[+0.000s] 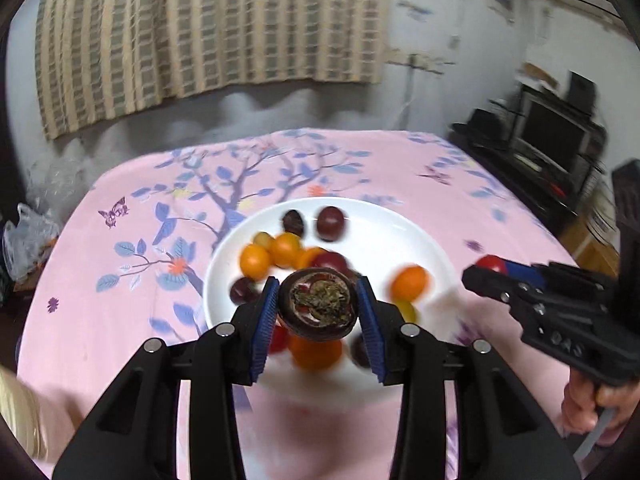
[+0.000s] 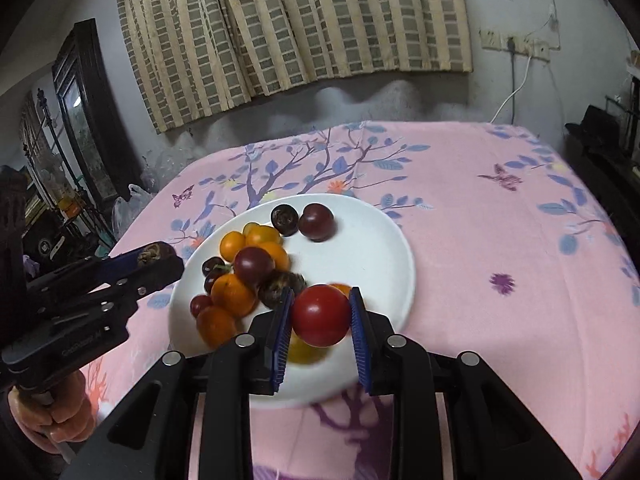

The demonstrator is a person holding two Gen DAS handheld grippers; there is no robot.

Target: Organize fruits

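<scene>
Mangosteen (image 1: 318, 304) is pinched in my left gripper (image 1: 319, 309) above the white plate (image 1: 384, 236). My right gripper (image 2: 321, 314) clamps a red tomato (image 2: 321, 315) over that plate's rim.

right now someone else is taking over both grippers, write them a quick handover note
Left gripper: shut on a dark brown fruit, held above the white plate.
Right gripper: shut on a red fruit, also over the plate.
The other orange and dark fruits are mixed together on the plate, on the pink cloth.
Done: two fruits lifted.
Left: place both, then sort the rest; no target container is in view.
</scene>
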